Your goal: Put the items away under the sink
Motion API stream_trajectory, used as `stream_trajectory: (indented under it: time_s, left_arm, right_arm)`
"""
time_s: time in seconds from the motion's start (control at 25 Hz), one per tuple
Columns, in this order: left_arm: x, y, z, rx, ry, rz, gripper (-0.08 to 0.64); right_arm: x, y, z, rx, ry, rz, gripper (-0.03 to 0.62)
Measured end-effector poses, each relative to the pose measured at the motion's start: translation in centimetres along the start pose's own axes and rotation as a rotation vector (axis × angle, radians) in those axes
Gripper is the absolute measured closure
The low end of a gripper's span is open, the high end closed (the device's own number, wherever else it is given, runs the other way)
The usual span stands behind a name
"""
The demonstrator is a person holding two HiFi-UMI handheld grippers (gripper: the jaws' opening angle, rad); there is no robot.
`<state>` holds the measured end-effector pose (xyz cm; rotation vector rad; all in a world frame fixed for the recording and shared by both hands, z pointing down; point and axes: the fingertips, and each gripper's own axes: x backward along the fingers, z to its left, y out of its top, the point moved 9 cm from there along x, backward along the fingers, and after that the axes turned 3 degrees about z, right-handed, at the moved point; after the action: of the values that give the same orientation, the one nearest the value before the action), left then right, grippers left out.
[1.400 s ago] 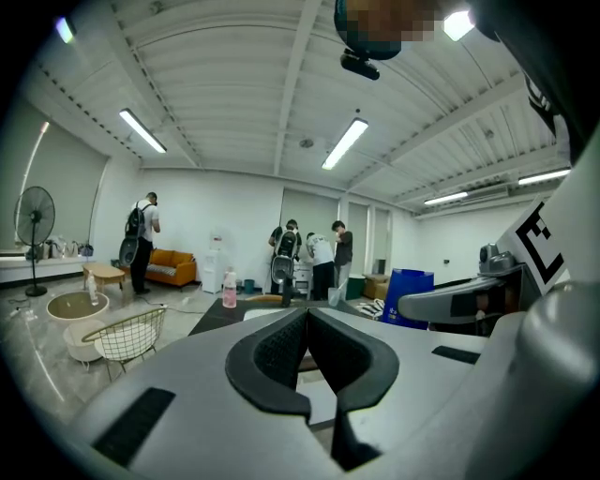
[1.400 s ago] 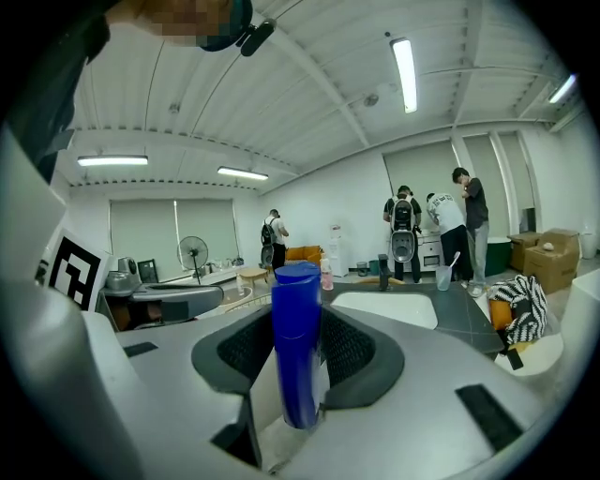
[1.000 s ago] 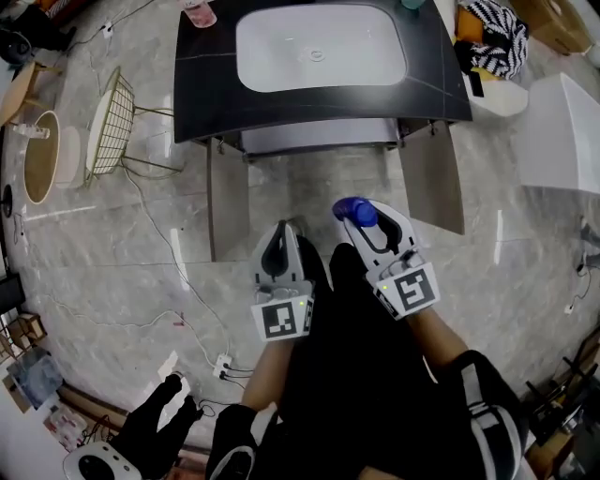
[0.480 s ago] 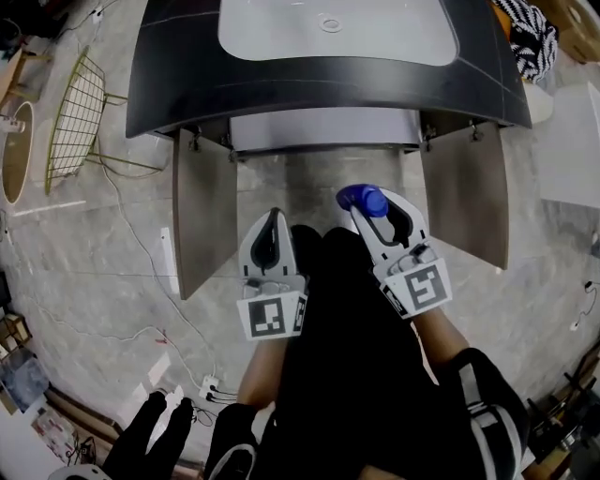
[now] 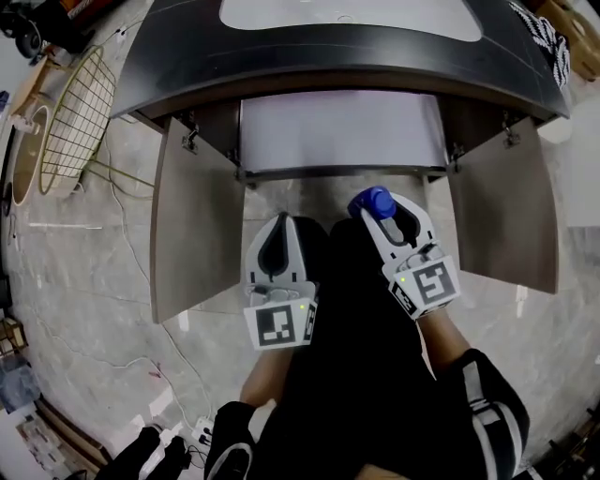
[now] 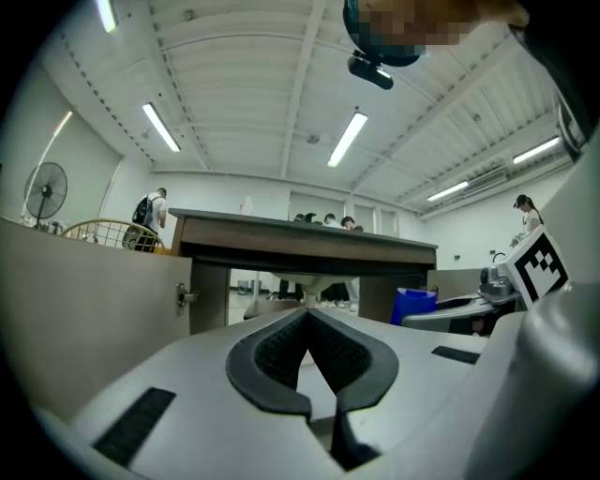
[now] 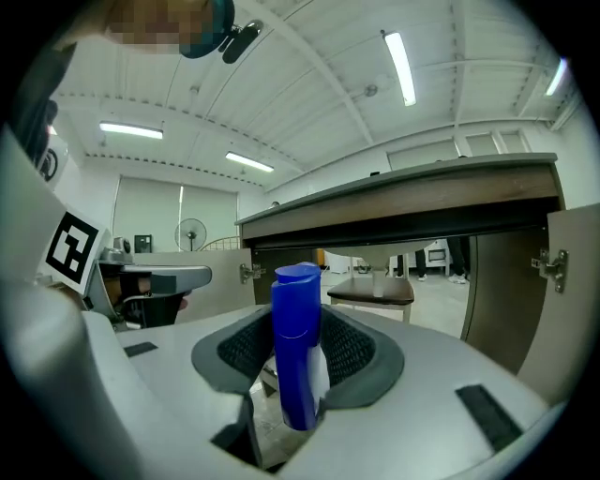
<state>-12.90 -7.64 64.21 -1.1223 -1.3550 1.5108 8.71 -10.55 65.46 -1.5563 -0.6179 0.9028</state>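
**A:** Tools, state?

**B:** The right tool (image 7: 302,317) is clamped on the blue bottle (image 7: 297,361). The bottle stands upright between the pads, with its cap above the jaw tips. The left tool (image 6: 307,313) has its jaws together at the tips and nothing between them. Both tools lie side by side and point at the sink cabinet (image 5: 337,131).

**A:** Change against one second ago?

**B:** In the head view the cabinet now fills the whole top of the frame, and the sink is cut off at the upper edge. Both doors look larger and stand closer beside the tools. Both tools are nearer the cabinet opening. The grip on the bottle is unchanged, and the left tool is closed as before.

**A:** Count, near to far?

**B:**
- Two tools and one bottle, the bottle in the right tool.
- Just ahead of the tools, one open space under the cabinet.
- Two doors swung open: the left door (image 5: 192,220) to the left of the left tool, and the right door (image 5: 502,211) to the right of the right tool.
- Above and beyond, one dark bench (image 5: 328,52) carrying one white sink (image 5: 347,11).
- Well off to the left of the left tool, one gold wire frame (image 5: 75,117) on the marble floor (image 5: 84,281).
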Motion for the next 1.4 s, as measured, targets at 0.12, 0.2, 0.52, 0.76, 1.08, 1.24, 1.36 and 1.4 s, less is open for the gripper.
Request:
stream_trajectory:
  time_s: [0.12, 0.2, 0.52, 0.76, 1.08, 1.24, 1.36, 1.4]
  left_arm:
    - [0.1, -0.8, -0.1, 0.015, -0.007, 0.006, 0.546]
    - [0.1, -0.9, 0.0, 0.011, -0.025, 0.014, 0.546]
    - [-0.3, -0.5, 1.3, 0.072, -0.029, -0.052, 0.546]
    - [-0.4, -0.5, 2.4, 0.093, -0.032, -0.049, 0.546]
    - [-1.2, -0.4, 3.1, 0.104, -0.032, -0.066, 0.546]
    - [-1.2, -0.3, 3.5, 0.107, -0.021, -0.066, 0.546]
    - [-1.3, -0.1, 3.7, 0.106, -0.011, -0.066, 0.546]
    - [-1.3, -0.1, 3.7, 0.108, -0.009, -0.065, 0.546]
  right_arm:
    - [-0.2, -1.0, 0.3, -0.004, -0.014, 0.015, 0.443]
    - [-0.2, -1.2, 0.5, -0.008, -0.019, 0.023, 0.443]
    - [-3.4, -2.1, 1.0, 0.015, -0.031, 0.006, 0.443]
    - [-6.2, -2.8, 0.9, 0.039, -0.035, 0.016, 0.443]
    - [-10.2, -4.2, -0.5, 0.046, -0.055, 0.003, 0.443]
    - [-12.4, -5.0, -1.3, 0.057, -0.06, 0.007, 0.444]
    - [-13.9, -5.8, -2.1, 0.056, -0.063, 0.012, 0.443]
    - [-14.5, -6.1, -2.4, 0.055, -0.067, 0.013, 0.445]
